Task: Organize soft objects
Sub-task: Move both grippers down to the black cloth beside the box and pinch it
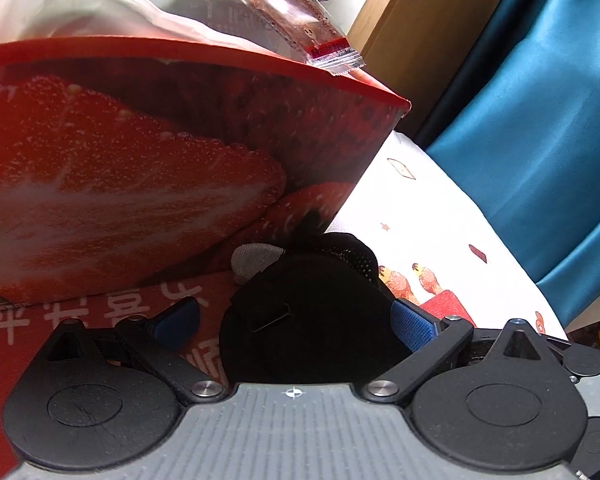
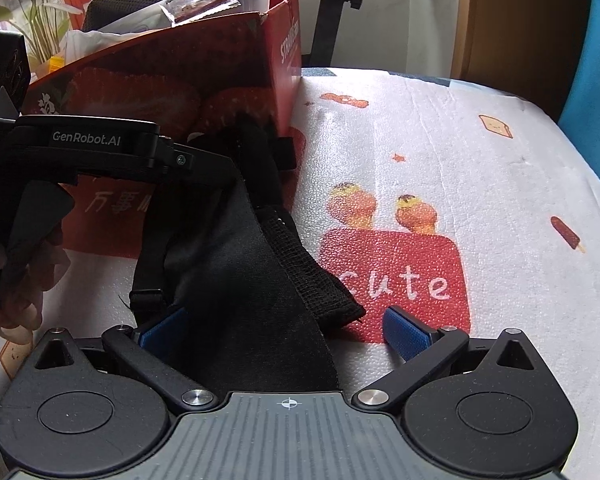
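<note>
Black fabric item [image 2: 235, 280], nearest the right wrist camera: soft cloth with a webbing strap and a coarse mesh band, lying flat on the tabletop [image 2: 460, 160]. It runs from the right gripper [image 2: 283, 330] back toward the base of the box.

Right gripper: blue pads spread wide. Left pad [image 2: 159, 326] sits just against the cloth's edge; the right pad rests on the bare cover, apart from the cloth. Not clamped on anything.

Left gripper [image 1: 295, 320], in its own view: blue pads spread either side of the bunched end of the same black fabric item [image 1: 308, 320]. Right pad [image 1: 412, 324] close against the cloth; the other pad stands clear of it. Whether it pinches the cloth, cannot tell; the jaws look apart. A small grey mesh patch [image 1: 255, 258] shows at the top of the bundle. In the right wrist view the left gripper body is seen from the side, marked "GenRobot.AI", held by a person's hand [image 2: 23, 280] at far left.

Red strawberry-print box [image 1: 159, 160] stands just behind the cloth, open at the top. White plastic bag [image 1: 79, 4] bulges from it; a clear snack packet [image 1: 300, 16] with printed characters lies on top, hanging over the rim.

Tabletop cover is white foam-like sheet with cartoon prints and a red patch reading "cute" [image 2: 412, 284]. Teal curtain [image 1: 540, 120] to the right. Green plant [image 2: 31, 0] behind the box, far left.
</note>
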Action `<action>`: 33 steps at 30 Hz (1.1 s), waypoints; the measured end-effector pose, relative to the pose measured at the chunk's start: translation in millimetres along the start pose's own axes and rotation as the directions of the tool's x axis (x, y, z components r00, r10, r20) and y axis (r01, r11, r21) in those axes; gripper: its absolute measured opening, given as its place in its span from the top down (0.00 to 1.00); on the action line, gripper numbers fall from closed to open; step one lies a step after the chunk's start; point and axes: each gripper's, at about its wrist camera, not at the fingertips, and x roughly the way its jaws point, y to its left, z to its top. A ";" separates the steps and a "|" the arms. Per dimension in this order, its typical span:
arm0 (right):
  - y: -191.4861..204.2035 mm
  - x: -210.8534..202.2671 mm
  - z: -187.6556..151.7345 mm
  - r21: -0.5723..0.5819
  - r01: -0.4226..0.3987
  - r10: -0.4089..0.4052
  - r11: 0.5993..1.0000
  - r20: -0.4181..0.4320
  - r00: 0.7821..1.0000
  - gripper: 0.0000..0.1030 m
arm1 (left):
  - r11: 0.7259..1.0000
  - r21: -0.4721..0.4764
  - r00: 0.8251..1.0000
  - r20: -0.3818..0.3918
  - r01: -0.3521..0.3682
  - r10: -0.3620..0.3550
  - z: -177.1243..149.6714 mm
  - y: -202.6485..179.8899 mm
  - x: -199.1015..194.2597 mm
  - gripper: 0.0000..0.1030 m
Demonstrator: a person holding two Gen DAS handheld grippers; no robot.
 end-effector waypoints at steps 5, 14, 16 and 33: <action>3.5 2.6 0.9 -0.020 0.014 -0.014 1.000 -0.005 1.000 0.00 | 1.000 0.013 1.000 -0.009 0.028 -0.028 -2.0 0.8 -9.1 0.40; 14.0 0.0 1.0 -0.052 0.033 -0.034 0.998 -0.015 0.999 0.00 | 0.991 0.072 0.994 0.000 -0.109 0.110 -19.8 8.6 -46.9 0.89; 18.5 -2.7 0.3 -0.066 0.040 -0.041 0.997 -0.014 0.999 0.00 | 0.984 0.068 0.986 0.015 -0.166 0.166 -26.7 11.3 -59.9 0.89; 71.3 -17.0 31.4 -0.160 -0.004 0.022 0.987 0.112 0.993 0.08 | 0.850 -0.235 0.868 0.050 -0.471 0.494 -92.8 85.0 -182.3 0.87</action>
